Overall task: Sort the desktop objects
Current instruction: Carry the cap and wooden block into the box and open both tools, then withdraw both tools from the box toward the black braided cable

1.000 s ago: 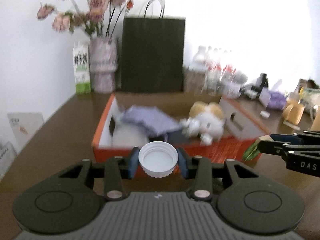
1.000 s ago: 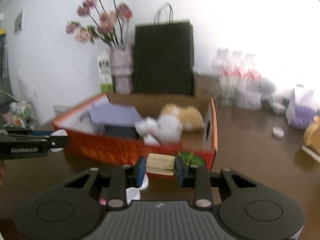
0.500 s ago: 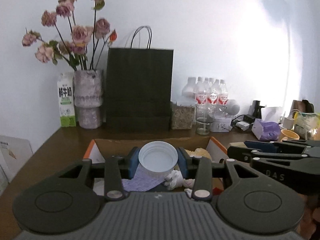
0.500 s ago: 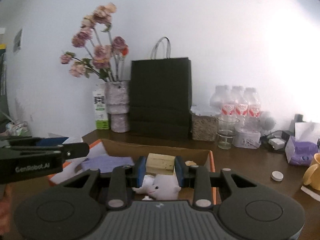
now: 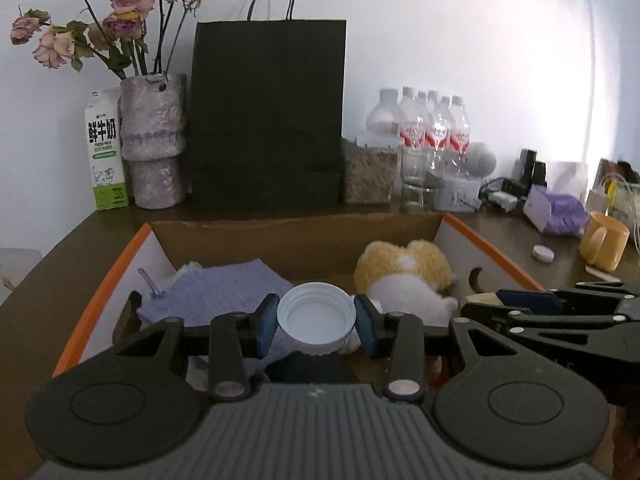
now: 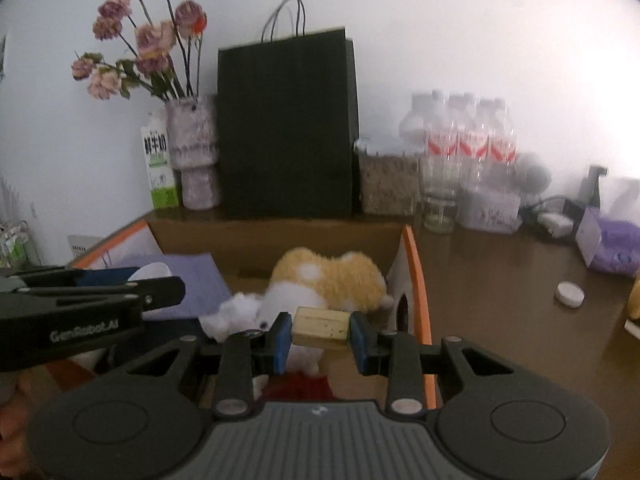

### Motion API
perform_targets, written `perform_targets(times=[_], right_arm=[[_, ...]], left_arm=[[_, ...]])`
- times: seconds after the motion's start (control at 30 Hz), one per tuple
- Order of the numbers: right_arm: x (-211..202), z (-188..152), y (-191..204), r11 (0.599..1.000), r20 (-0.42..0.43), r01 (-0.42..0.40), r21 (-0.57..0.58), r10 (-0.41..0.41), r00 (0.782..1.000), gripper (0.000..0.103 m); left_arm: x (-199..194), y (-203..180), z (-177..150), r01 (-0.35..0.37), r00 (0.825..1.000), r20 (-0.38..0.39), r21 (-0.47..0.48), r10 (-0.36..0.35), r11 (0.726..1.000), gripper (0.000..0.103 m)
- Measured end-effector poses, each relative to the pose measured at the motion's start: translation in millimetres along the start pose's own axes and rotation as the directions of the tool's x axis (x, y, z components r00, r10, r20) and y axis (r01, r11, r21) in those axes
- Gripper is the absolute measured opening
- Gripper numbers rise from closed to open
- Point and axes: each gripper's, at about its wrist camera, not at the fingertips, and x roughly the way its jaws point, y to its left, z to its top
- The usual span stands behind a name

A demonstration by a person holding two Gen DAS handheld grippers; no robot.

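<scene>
Right claw [image 6: 321, 338] gripping wooden block [image 6: 320, 327], above box [image 6: 416, 276]

- White bottle cap [image 5: 316, 317] between blue pads of black left tongs [image 5: 316, 322].
- Pale tan wooden block [image 6: 321, 328], speckled dark, between blue pads of black right tongs [image 6: 320, 334].
- Below both tongs: box [image 5: 484, 246] with orange rim, white side walls, brown back wall.
- Inside, lilac knitted cloth [image 5: 216, 292] left of left tongs; yellow-and-white plush toy [image 5: 404, 276] to the right.
- Beyond: black paper bag [image 5: 268, 116], mottled lilac vase [image 5: 152, 140] with faded pink roses [image 5: 120, 4], white-and-green milk carton [image 5: 105, 152], red-labelled clear bottles [image 5: 436, 132].
- Dark brown tabletop [image 6: 500, 280]; yellow mug [image 5: 604, 242] far right.
</scene>
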Motion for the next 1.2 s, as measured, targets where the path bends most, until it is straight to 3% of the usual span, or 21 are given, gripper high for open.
perform_targets(times=[0.33, 0.43, 0.5, 0.57, 0.63, 0.67, 0.77, 1.0, 1.2], right_arm=[[3, -6, 4, 0.999, -0.008, 0.013, -0.03, -0.013, 1.0, 0.031], [1, -6, 4, 1.0, -0.003, 0.007, -0.025, -0.007, 1.0, 0.032], [-1, -6, 3, 1.0, 0.001, 0.0, -0.02, 0.0, 1.0, 0.031], [-4, -5, 3, 1.0, 0.014, -0.001, -0.018, 0.002, 1.0, 0.037], [-7, -4, 3, 1.0, 0.028, 0.007, -0.02, -0.006, 1.0, 0.054], [-8, -3, 3, 1.0, 0.036, 0.015, -0.02, -0.015, 0.999, 0.056], [-11, -1, 0, 0.999, 0.055, 0.033, -0.005, -0.033, 0.998, 0.075], [-18, 2, 0, 1.0, 0.091, 0.009, -0.005, -0.008, 0.996, 0.097], [-18, 3, 0, 1.0, 0.094, 0.016, 0.002, -0.016, 0.995, 0.097]], left_arm=[[4, -5, -8, 0.0, 1.0, -0.019, 0.039, 0.0, 0.999, 0.043], [4, -4, -9, -0.018, 1.0, -0.013, 0.032, 0.019, 0.999, 0.065], [2, -2, -8, -0.021, 1.0, -0.004, 0.026, 0.021, 0.999, 0.072], [-2, -2, -6, -0.027, 1.0, 0.017, 0.023, 0.027, 0.999, 0.085], [-6, -3, -5, -0.045, 0.998, 0.037, 0.024, 0.044, 0.999, 0.096], [-9, -3, -4, -0.061, 0.997, 0.052, 0.025, 0.06, 0.998, 0.102], [-16, -1, -2, -0.094, 0.992, 0.091, 0.021, 0.091, 0.995, 0.103], [-21, 9, 1, -0.122, 0.988, 0.094, -0.005, 0.122, 0.993, 0.103], [-22, 11, 2, -0.117, 0.988, 0.097, -0.008, 0.117, 0.993, 0.103]])
